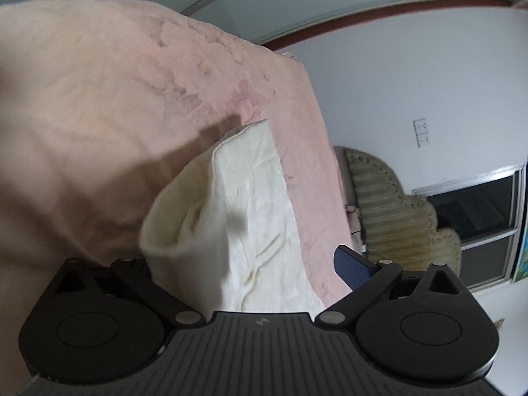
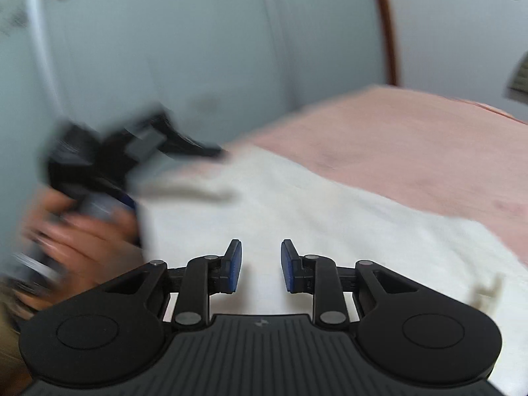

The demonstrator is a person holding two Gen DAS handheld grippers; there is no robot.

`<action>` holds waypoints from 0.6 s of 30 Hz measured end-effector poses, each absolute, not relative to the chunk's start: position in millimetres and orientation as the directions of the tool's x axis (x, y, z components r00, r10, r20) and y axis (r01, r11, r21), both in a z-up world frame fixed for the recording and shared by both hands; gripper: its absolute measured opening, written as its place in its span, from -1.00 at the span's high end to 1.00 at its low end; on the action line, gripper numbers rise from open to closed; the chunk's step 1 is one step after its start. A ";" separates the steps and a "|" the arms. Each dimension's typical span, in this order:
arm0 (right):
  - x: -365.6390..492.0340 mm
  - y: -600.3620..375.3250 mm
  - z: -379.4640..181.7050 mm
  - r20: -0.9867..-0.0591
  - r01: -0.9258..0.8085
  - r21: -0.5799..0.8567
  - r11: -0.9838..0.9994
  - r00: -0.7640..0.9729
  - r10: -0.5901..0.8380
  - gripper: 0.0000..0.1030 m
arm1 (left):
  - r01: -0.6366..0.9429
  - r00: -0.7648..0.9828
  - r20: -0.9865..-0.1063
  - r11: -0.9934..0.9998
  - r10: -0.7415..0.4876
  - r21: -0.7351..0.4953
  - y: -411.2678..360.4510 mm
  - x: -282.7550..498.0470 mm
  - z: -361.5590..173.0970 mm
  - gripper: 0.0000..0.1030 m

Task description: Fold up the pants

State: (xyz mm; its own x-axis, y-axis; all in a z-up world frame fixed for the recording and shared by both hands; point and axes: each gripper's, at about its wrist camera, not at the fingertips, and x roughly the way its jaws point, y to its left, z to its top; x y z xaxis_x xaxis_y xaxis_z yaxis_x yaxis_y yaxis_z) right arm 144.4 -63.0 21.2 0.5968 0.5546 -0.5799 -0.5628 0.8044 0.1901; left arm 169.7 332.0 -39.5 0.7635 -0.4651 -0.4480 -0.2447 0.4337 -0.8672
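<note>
Pants [image 1: 250, 217] are lying on the bed [image 1: 99, 105], toward its right edge. An armchair [image 1: 389, 211] is standing right of the bed, below wall sockets [image 1: 422, 133].

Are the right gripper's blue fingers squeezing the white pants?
Apart. The right wrist view shows the fingers standing apart with a clear gap, the white pants lying behind them, nothing pinched.

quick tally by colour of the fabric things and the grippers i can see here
White or cream: 1, the pants lying on the bed
Pink: 1, the bedspread under them
Beige: 1, the tufted chair by the wall
Black with blue pads: 2, the left gripper and the right gripper
Total: 5
</note>
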 end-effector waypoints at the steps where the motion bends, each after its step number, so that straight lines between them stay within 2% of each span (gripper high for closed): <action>1: 150.3 -60.9 9.8 -0.634 -0.554 0.163 0.816 0.575 0.518 0.51 | -0.239 0.764 -0.459 0.461 -0.455 -0.855 331.7 172.2 -37.8 -0.65; 2: 151.9 -57.4 -1.0 -0.671 -0.561 0.139 0.816 0.553 0.494 0.50 | -0.237 0.760 -0.476 0.493 -0.442 -0.837 330.4 174.1 -36.1 -0.48; 4: 143.9 -58.3 -5.4 -0.643 -0.581 0.110 0.806 0.577 0.503 0.47 | -0.255 0.735 -0.545 0.579 -0.405 -0.774 325.8 177.1 -34.2 0.31; 6: 148.9 -61.7 0.1 -0.634 -0.561 0.167 0.811 0.568 0.524 0.31 | -0.269 0.734 -0.586 0.647 -0.342 -0.714 320.3 174.0 -32.2 0.69; 8: 152.4 -72.3 6.8 -0.600 -0.546 0.214 0.810 0.581 0.550 -0.13 | -0.236 0.757 -0.582 0.706 -0.298 -0.668 311.2 166.4 -23.0 0.73; 13: 163.1 -88.0 20.4 -0.551 -0.500 0.198 0.843 0.655 0.518 -0.16 | -0.126 0.853 -0.506 0.890 -0.129 -0.439 254.2 130.7 29.0 0.74; 18: 166.4 -109.9 40.7 -0.483 -0.449 0.172 0.877 0.738 0.472 -0.17 | 0.034 0.917 -0.366 0.947 -0.157 -0.319 193.2 92.3 79.1 0.74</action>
State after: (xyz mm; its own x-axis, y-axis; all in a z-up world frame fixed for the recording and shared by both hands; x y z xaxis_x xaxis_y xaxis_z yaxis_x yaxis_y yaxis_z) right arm 166.4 -109.9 40.7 0.7378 0.4720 -0.4825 -0.4489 0.8770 0.1715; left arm 92.3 193.2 79.1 0.9172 -0.1566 -0.3665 0.0344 0.9472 -0.3187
